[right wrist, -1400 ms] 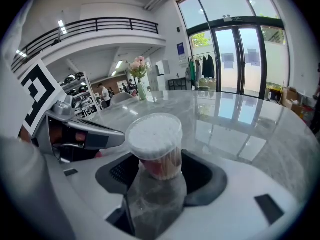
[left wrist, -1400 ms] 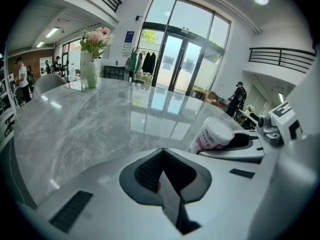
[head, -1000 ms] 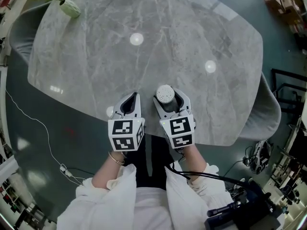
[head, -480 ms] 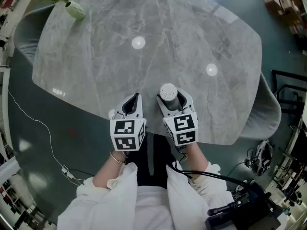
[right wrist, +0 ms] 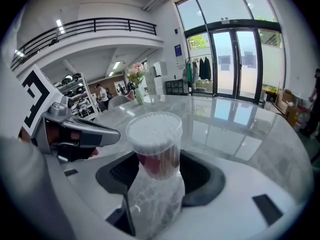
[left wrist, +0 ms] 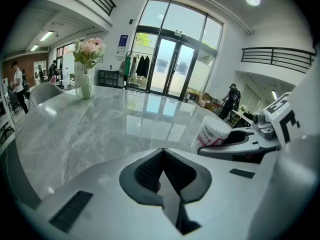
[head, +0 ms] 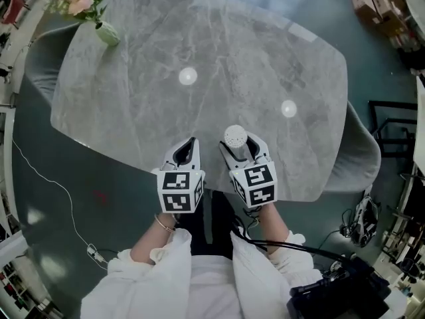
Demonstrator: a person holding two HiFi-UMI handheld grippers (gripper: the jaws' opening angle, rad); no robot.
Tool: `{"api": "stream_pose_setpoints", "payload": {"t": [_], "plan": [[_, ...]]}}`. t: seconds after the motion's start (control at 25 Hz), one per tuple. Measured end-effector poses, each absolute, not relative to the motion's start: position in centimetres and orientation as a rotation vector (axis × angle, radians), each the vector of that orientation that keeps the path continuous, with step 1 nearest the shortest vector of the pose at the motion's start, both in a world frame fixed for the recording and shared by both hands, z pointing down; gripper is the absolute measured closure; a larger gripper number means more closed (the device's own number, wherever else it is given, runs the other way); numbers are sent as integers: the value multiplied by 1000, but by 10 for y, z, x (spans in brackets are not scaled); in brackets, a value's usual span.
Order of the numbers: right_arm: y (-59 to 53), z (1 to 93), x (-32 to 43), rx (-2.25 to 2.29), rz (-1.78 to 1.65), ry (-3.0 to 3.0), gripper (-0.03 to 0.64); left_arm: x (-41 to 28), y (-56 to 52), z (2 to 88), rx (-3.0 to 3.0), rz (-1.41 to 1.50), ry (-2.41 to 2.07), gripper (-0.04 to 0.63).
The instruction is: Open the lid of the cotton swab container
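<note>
Marble table (head: 199,65) fills your head view, a vase (head: 106,33) at its far left corner, your left gripper (head: 191,145) and right gripper (head: 238,146) side by side over the near edge. Left gripper view: jaws clenched on nothing. Right gripper view: jaws grasp the swab container (right wrist: 157,161) upright, lid (right wrist: 154,126) on.

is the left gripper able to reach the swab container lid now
Probably yes: the right gripper holds the container with its lid standing clear, nothing between it and the left gripper, whose shut jaws would need opening.
</note>
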State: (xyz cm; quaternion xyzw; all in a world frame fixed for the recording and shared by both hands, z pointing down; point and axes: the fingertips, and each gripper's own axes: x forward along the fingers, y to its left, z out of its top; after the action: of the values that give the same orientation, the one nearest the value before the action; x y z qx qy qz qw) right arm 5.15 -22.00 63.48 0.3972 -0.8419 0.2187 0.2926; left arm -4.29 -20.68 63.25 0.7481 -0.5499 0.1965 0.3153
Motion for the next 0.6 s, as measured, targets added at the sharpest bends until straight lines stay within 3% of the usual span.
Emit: {"api": "stream_pose_setpoints", "payload": {"t": [0.6], "plan": [[-229,551,70,1150,515,-2294,316,-12,-223,554,2089,417,-1407,598]]}}
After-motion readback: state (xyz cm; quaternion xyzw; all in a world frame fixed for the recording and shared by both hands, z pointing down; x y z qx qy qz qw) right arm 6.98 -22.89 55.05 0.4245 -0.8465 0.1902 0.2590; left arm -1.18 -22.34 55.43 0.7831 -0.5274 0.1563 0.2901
